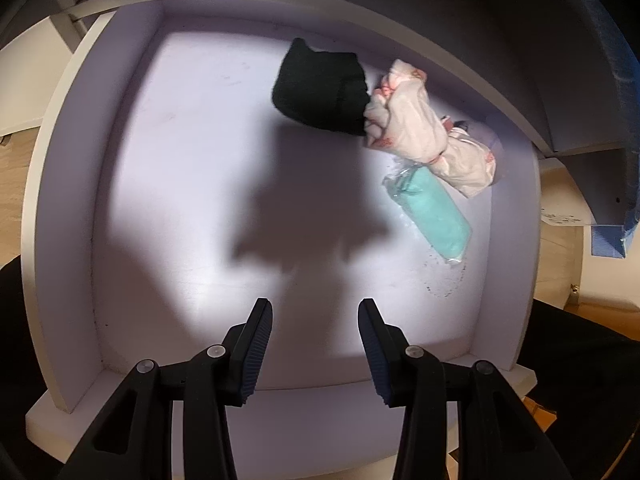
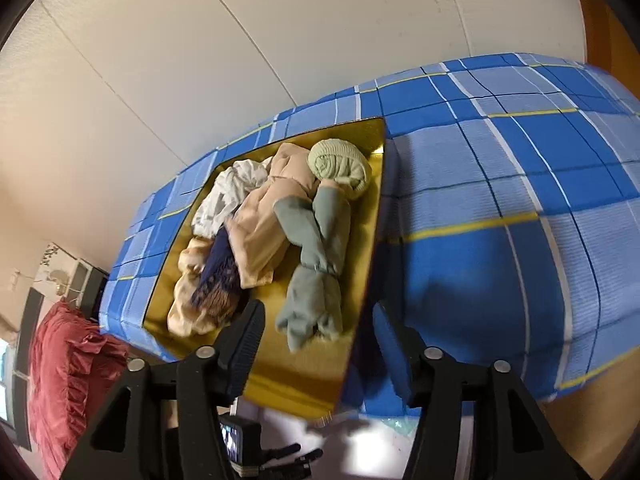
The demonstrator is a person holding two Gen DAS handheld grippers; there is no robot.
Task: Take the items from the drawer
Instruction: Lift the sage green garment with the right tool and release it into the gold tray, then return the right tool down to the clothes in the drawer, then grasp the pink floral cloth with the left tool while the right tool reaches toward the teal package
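We judge it mostly done: clothes piled in the gold tray. Three bundles left at the drawer's far right corner: black sock, pink roll, teal roll. Left gripper narrow and empty above the drawer's near edge; right gripper empty, jaws apart over the tray.

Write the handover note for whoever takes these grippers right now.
Left gripper: open, empty, over the drawer.
Right gripper: open, empty, over the gold tray on the checked bed.
Done: a pile of clothes lies on the tray.
Left in the drawer: black cloth, pale bundle, wrapped teal roll, all at the far right.
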